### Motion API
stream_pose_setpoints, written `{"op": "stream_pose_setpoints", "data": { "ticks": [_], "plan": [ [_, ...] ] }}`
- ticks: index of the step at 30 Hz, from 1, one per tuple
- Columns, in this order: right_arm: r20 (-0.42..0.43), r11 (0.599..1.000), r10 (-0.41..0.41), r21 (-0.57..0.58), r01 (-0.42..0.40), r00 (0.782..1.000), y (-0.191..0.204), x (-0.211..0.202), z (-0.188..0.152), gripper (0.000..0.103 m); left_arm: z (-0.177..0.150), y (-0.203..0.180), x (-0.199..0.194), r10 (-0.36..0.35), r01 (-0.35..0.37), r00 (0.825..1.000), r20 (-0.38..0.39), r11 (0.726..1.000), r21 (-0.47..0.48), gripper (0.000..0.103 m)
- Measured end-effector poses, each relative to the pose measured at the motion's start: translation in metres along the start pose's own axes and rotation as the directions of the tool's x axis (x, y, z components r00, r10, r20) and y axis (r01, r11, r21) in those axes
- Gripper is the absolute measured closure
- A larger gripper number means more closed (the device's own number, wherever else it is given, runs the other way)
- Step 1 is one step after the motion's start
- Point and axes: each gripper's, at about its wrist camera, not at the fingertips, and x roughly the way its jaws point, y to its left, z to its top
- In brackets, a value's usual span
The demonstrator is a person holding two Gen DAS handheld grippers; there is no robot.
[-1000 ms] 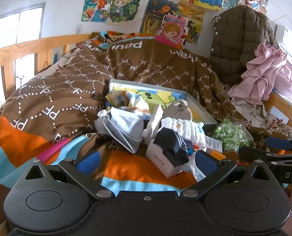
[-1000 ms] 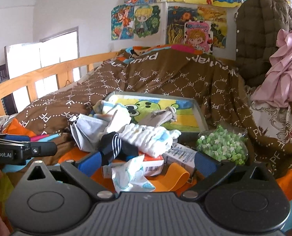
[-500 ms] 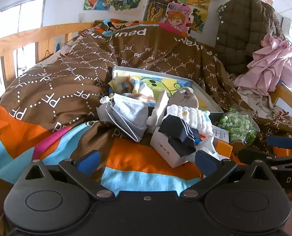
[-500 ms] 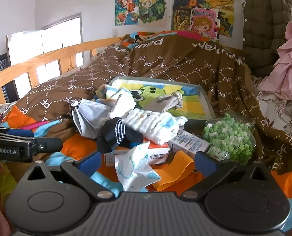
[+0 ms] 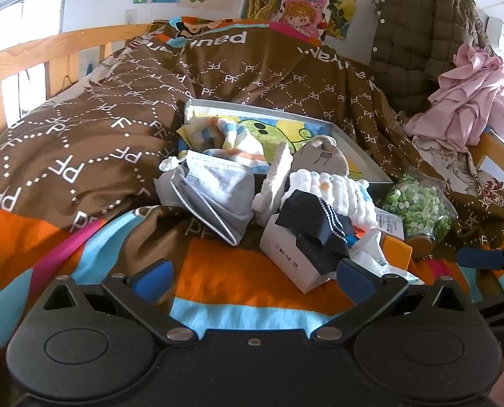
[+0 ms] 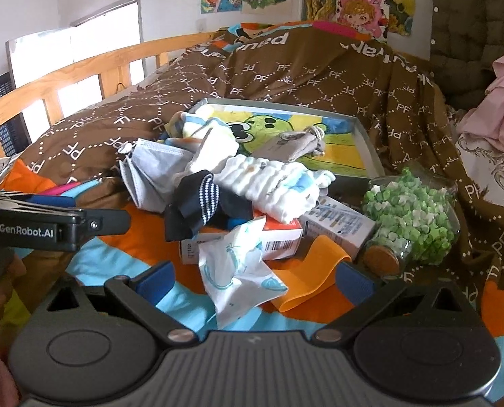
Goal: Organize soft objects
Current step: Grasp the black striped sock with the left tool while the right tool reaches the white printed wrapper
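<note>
On the brown quilt (image 5: 92, 142), both claws (image 5: 253, 274) (image 6: 253, 276) gape before piled socks (image 6: 197, 203).

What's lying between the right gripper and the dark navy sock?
In the right wrist view, a crumpled white printed cloth lies between the open right gripper and the navy sock, overlapping a red-and-white box.

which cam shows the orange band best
The right wrist view: the orange band lies whole and unobstructed in front of the boxes. The left wrist view shows only an orange corner behind the crumpled white cloth.
</note>
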Motion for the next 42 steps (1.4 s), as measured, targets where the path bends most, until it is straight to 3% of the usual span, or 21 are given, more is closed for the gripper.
{"op": "stream_pose_setpoints", "data": {
  "ticks": [8,12,19,28,33,37,42],
  "plan": [
    [-0.054,0.999,0.013,0.045,-0.010,0.998,-0.007,0.020,0.001,0.000,0.009,-0.004,0.024,-0.117,0.117,0.993,0.002,0.993,-0.027,0.001],
    [-0.052,1.000,0.008,0.014,-0.008,0.999,-0.002,0.030,0.000,0.002,0.012,-0.013,0.046,-0.185,0.185,0.983,-0.006,0.983,0.013,0.001],
    [-0.052,1.000,-0.007,-0.022,0.006,0.999,0.004,0.043,0.001,0.005,0.020,-0.018,0.076,-0.245,0.244,0.969,0.011,0.967,0.070,0.001],
    [-0.073,0.998,-0.007,-0.059,0.003,0.997,0.008,0.060,-0.002,0.017,0.020,-0.010,0.084,-0.312,0.311,0.950,0.017,0.950,0.038,0.031],
    [-0.088,0.997,0.002,-0.071,-0.009,0.996,0.011,0.065,-0.004,0.023,0.018,-0.011,0.087,-0.332,0.331,0.943,0.009,0.942,0.051,0.063],
    [-0.095,0.998,0.009,-0.065,-0.015,0.995,0.010,0.065,-0.004,0.025,0.016,-0.013,0.087,-0.330,0.330,0.944,0.002,0.942,0.066,0.073],
    [-0.098,0.998,0.017,-0.065,-0.024,0.995,0.010,0.065,-0.005,0.035,0.014,-0.016,0.087,-0.319,0.319,0.948,-0.012,0.942,0.105,0.089]
  ]
}}
